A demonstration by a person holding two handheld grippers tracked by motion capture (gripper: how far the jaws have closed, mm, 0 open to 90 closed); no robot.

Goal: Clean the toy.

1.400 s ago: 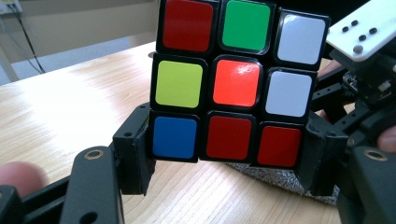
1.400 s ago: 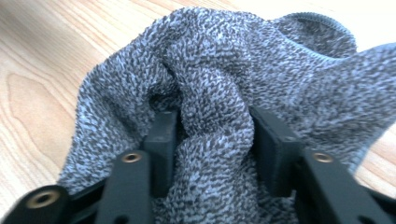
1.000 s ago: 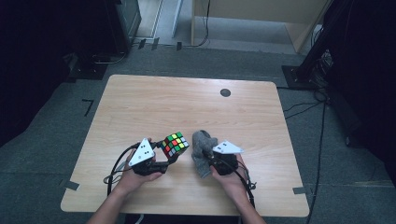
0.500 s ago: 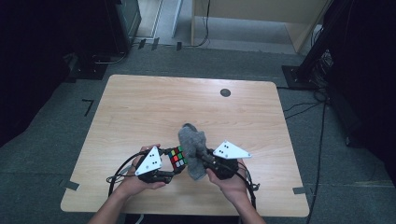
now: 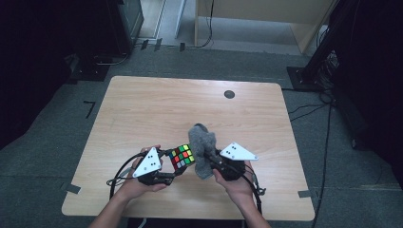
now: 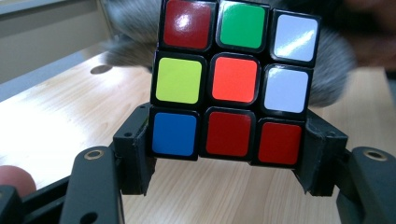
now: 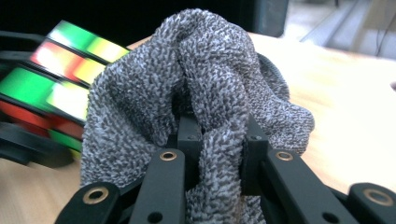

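High view: near the front edge of the wooden surface [image 5: 142, 109], the left gripper [image 5: 164, 176] holds a cube [image 5: 182, 157] and the right gripper [image 5: 215, 164] holds a grey cloth [image 5: 202, 149] touching the cube's right side.

Left gripper view: both fingers [image 6: 135, 149] clamp the cube's bottom row, the cloth just behind it.

Right gripper view: the fingers [image 7: 189, 135] are pinched narrow on a bunched fold of cloth, with the cube blurred at left.

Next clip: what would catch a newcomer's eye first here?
The colourful puzzle cube, clamped in the left gripper near the table's front edge. Right beside it, a fuzzy grey cloth bunched in the shut right gripper, held against the cube.
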